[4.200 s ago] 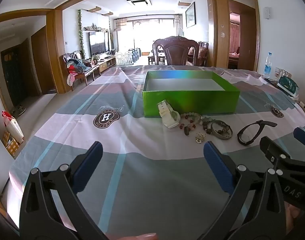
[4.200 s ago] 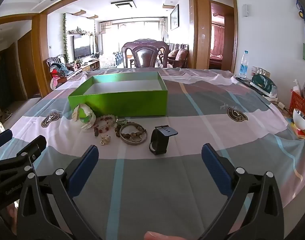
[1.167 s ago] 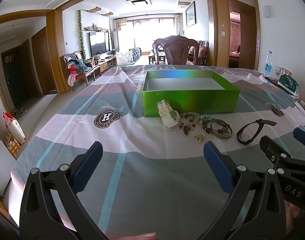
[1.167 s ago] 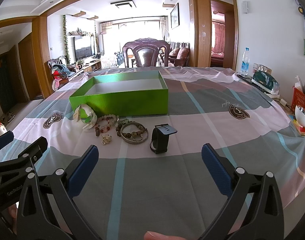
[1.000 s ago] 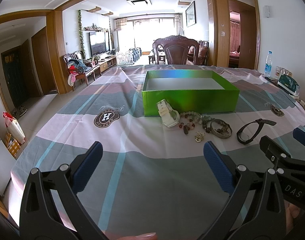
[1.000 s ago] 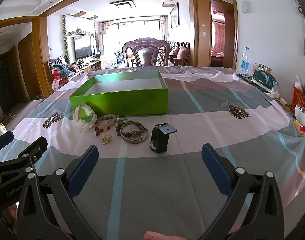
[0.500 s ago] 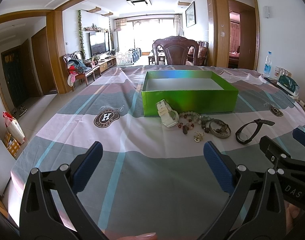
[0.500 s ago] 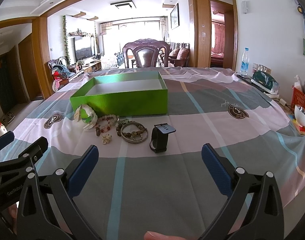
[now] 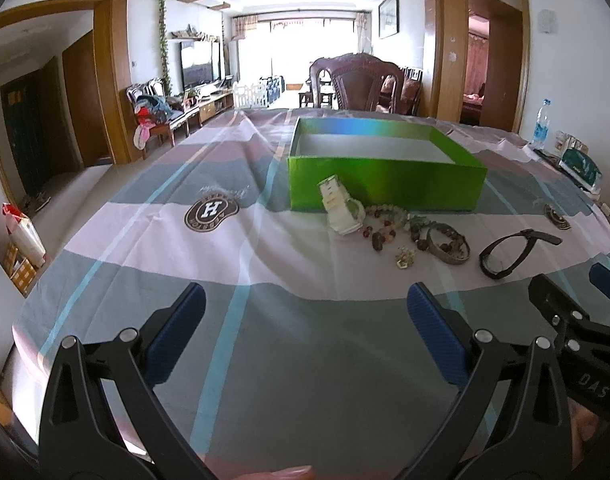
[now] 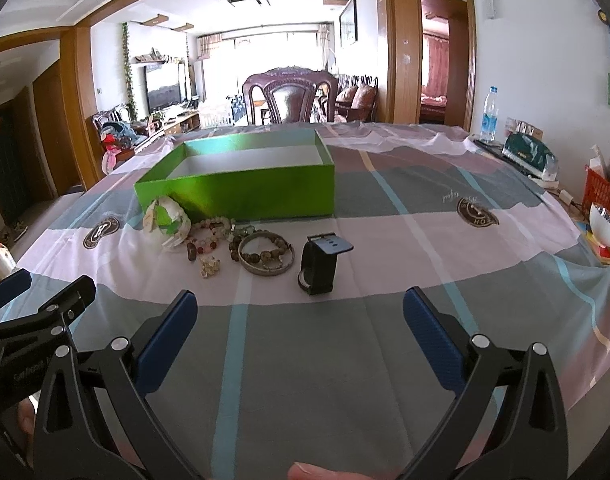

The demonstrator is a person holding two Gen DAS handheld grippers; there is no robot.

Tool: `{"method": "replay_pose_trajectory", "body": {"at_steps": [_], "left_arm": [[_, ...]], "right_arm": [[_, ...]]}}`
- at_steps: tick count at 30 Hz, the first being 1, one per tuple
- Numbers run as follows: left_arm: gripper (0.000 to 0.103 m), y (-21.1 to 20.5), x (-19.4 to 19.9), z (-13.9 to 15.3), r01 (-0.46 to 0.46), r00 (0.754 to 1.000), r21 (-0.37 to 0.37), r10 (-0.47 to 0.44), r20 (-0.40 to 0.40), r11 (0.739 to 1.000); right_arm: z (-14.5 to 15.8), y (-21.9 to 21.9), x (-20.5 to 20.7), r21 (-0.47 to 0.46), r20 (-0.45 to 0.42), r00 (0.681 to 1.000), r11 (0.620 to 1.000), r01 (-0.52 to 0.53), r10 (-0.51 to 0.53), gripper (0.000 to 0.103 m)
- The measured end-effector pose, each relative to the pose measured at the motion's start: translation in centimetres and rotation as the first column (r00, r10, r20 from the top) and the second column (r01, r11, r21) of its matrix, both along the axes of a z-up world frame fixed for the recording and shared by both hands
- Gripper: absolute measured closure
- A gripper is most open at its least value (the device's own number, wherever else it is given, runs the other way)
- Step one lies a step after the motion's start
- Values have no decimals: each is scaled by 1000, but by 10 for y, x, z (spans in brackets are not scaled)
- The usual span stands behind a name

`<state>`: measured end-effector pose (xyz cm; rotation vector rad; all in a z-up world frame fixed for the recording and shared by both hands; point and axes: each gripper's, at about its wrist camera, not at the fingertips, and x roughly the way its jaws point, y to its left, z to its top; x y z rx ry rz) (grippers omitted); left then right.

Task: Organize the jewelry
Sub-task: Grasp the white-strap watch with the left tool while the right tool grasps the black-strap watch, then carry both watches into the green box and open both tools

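Left gripper hangs over the cloth, jaws spread wide, nothing between the blue pads. Right gripper likewise: jaws wide apart, nothing held, low over the cloth. Each gripper shows at the edge of the other's view, so the two sit side by side and apart.

Ahead of both tools, a green box, lid off, white inside; no contents visible from this angle. It sits ahead and slightly right of the left gripper, ahead and slightly left of the right one.

Jewelry lies in a loose row on the cloth, between the grippers and the box's near wall:
- White watch, farthest left, just beside the box wall. Touching or not, cannot tell.
- Bead bracelets, pale, red and brown, bunched right of the watch, some overlapping.
- Small gold piece, nearest the tools, in front of the beads.
- Metal bangle, flat, with a dark bead strand lying inside and across it.
- Black watch, farthest right, apart from the bangle, standing on its looped strap with the clasp end raised.

The whole row is ahead-right of the left gripper and ahead-left of the right gripper; the black watch is almost straight ahead of the right one.

A wooden chair stands behind the table's far edge. A water bottle stands far right.
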<state>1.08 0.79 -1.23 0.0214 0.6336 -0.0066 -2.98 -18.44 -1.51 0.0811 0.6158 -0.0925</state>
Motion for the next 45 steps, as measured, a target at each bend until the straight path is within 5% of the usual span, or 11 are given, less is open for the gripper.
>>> {"method": "replay_pose_trajectory", "body": {"at_steps": [12, 20, 29, 31, 33, 35, 45], "left_arm": [[4, 6, 56, -14, 71, 974, 43, -60, -220, 997], [4, 9, 104, -10, 104, 952, -26, -107, -285, 994], [5, -11, 175, -14, 130, 933, -52, -140, -331, 990], [16, -12, 183, -13, 127, 933, -79, -146, -329, 989], [52, -12, 187, -16, 121, 926, -88, -145, -350, 989], [77, -12, 190, -22, 117, 916, -86, -141, -375, 989], [82, 7, 170, -10, 114, 928, -163, -163, -335, 980]], "right_arm": [[-16, -18, 53, 37, -189, 973, 991, -127, 132, 8], [-27, -43, 82, 184, -289, 942, 976, -119, 170, 28], [-33, -43, 98, 192, -319, 932, 975, -111, 169, 45], [-36, -42, 100, 179, -331, 928, 977, -113, 168, 57], [-38, -42, 103, 167, -342, 925, 979, -113, 166, 69], [-39, -41, 104, 157, -346, 924, 981, -115, 163, 82], [-22, -33, 102, 131, -298, 936, 979, -155, 188, 87]]}}
